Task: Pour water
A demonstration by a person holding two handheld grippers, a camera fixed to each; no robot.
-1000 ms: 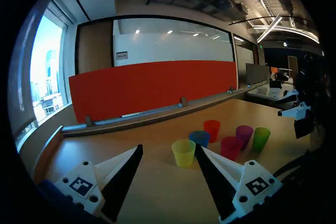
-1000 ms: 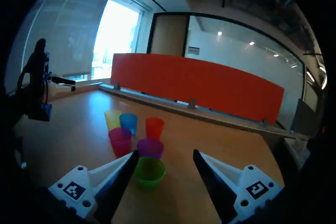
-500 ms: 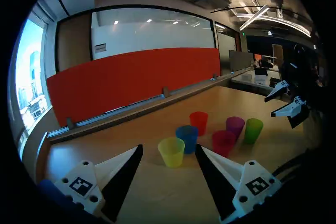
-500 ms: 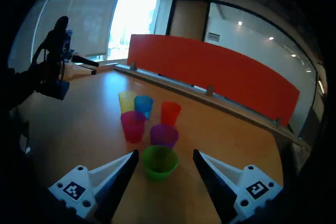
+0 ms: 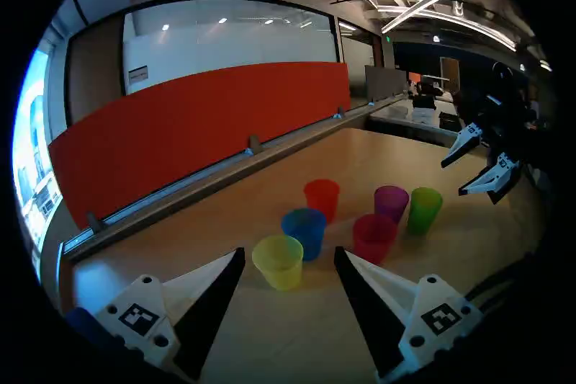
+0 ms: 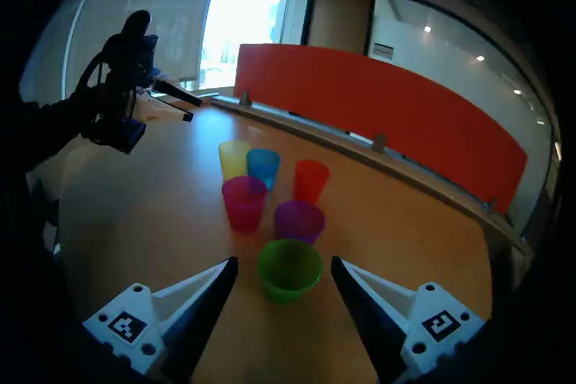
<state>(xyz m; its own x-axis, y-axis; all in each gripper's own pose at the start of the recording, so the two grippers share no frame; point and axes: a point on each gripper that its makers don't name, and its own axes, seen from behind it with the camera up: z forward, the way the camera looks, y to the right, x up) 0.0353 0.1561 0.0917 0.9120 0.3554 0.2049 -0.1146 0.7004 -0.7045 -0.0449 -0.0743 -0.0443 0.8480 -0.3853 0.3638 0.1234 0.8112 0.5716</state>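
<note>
Left tongs (image 5: 289,251) spread, nothing pinched. Right tongs (image 6: 284,260) spread too, empty.

Six cups in a tight cluster mid-bench (image 5: 432,146), none touching the tongs:
- yellow cup (image 5: 278,261) low centre in left gripper view, just ahead of the gap between the fingers
- blue cup (image 5: 304,233) and red cup (image 5: 322,199) behind it
- pink cup (image 5: 374,238), purple cup (image 5: 391,203), green cup (image 5: 424,210) off to the right

In right gripper view the green cup sits lower centre, right at the finger gap. Can't tell if any cup has water.

Edges: far bench edge runs along the red partition (image 5: 201,124), well clear of the cups. Open bench on all sides of the cluster, widest at left in right gripper view. The tongs face each other across the cups.

Versus 1 s ago: the left view has swung, the window is down to a sliver at far left, and the yellow cup has moved left and lower. In right gripper view the green cup is now centred on the gap, and the left tongs have come further in at upper left.
</note>
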